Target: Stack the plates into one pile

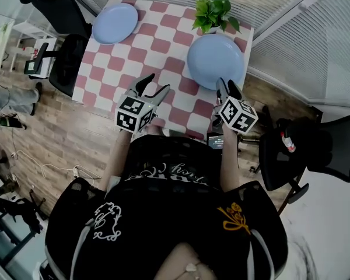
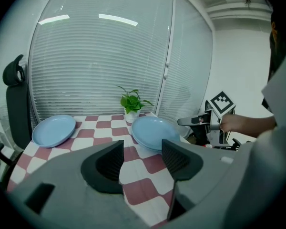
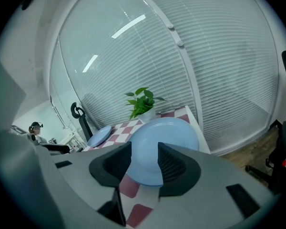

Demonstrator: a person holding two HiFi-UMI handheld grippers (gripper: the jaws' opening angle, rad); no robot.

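Counter (image 1: 163, 45): covered by a red-and-white checked cloth, in the upper middle of the head view.
Left plate (image 1: 114, 23): blue, flat on the cloth at the counter's upper-left corner. It shows at the left of the left gripper view (image 2: 54, 130) and as a small sliver at mid-left of the right gripper view (image 3: 100, 136).
Right plate (image 1: 214, 60): blue, flat on the cloth near the counter's right edge, well apart from the left plate. The two are not stacked.
Plant (image 1: 213, 9): green, in a small pot at the counter's upper-right corner, just beside the right plate's far rim.
Left claw (image 1: 154, 86): spread, with nothing between the jaws. In its own view (image 2: 143, 149) only checked cloth shows in the gap. It sits over the counter's near part, left of the right plate and clear of both plates.
Right claw (image 1: 228, 86): spread wide, tips at the right plate's near rim. In its own view (image 3: 145, 151) the plate (image 3: 164, 135) fills the gap and runs past both jaws, and the pads do not press on it.
Chairs: a black one at the upper left of the head view (image 1: 58, 16), another at the right edge (image 1: 326, 150).
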